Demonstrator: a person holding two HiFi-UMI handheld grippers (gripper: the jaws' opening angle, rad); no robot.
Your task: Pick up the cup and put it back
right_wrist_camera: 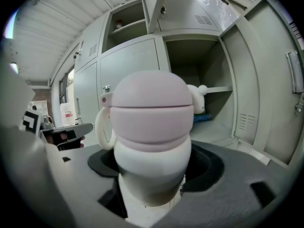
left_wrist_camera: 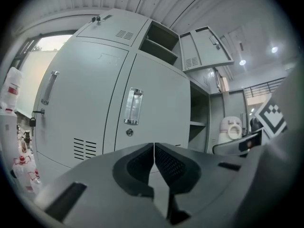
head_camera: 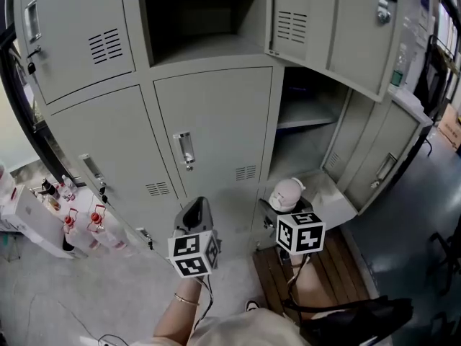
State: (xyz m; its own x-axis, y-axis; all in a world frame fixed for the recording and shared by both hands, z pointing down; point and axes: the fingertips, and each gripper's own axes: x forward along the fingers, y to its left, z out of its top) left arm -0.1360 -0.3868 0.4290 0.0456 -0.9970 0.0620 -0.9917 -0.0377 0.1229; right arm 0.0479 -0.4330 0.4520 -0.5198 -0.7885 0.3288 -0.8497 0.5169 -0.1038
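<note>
A white cup [right_wrist_camera: 153,141] with a pale pink lid and a ring handle on its left fills the right gripper view. My right gripper [right_wrist_camera: 153,175] is shut on its lower body and holds it upright. In the head view the cup [head_camera: 287,194] sits above the right marker cube [head_camera: 300,233], in front of the open lower locker [head_camera: 306,150]. My left gripper [left_wrist_camera: 154,163] is shut with nothing between its pads; it hangs before the closed middle locker door [head_camera: 216,128], seen in the head view at the left gripper [head_camera: 194,218].
Grey lockers [head_camera: 94,42] fill the view; the right column's doors [head_camera: 378,164] stand open. A white plush toy [right_wrist_camera: 195,99] and something blue lie on the open locker's floor. Bottles [head_camera: 79,225] stand on a white shelf at left. A wooden pallet [head_camera: 338,265] lies on the floor.
</note>
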